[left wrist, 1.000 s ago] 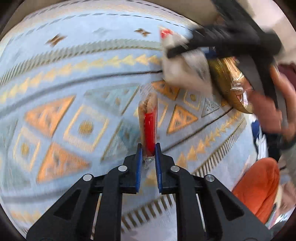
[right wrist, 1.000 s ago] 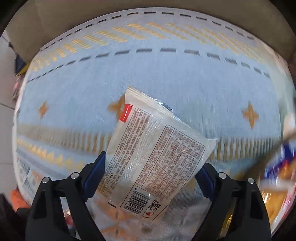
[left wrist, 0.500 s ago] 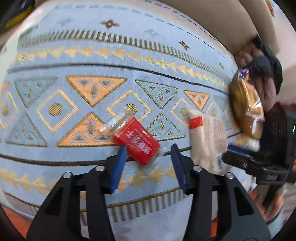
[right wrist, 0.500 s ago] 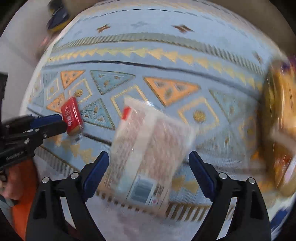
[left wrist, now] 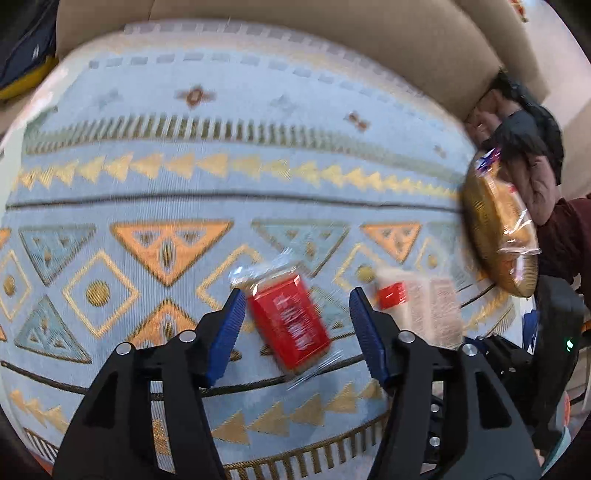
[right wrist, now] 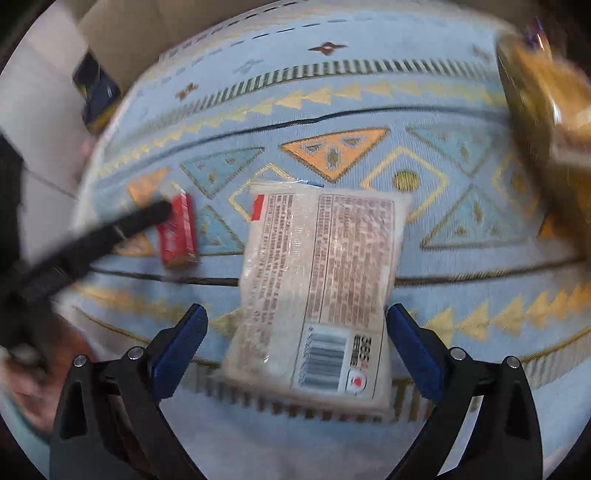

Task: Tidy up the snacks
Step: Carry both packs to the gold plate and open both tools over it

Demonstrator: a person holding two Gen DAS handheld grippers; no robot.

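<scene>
A small red snack packet [left wrist: 290,325] lies flat on the patterned blue cloth [left wrist: 184,177], between the fingers of my open left gripper [left wrist: 297,332]. It also shows in the right wrist view [right wrist: 177,230]. A pale, clear-wrapped snack bag [right wrist: 321,280] with a barcode lies on the cloth between the fingers of my open right gripper [right wrist: 295,350]. That bag also shows in the left wrist view [left wrist: 421,310], right of the red packet. Neither gripper touches its packet.
A bag of bread on a round golden tray [left wrist: 498,229] stands at the right edge of the cloth, also in the right wrist view [right wrist: 546,118]. A beige sofa back [left wrist: 332,26] lies beyond. A person [left wrist: 524,136] sits at the far right.
Both grippers have opened and let go: the red packet and the pale bag now lie side by side on the cloth. Both grippers have drawn back slightly.
</scene>
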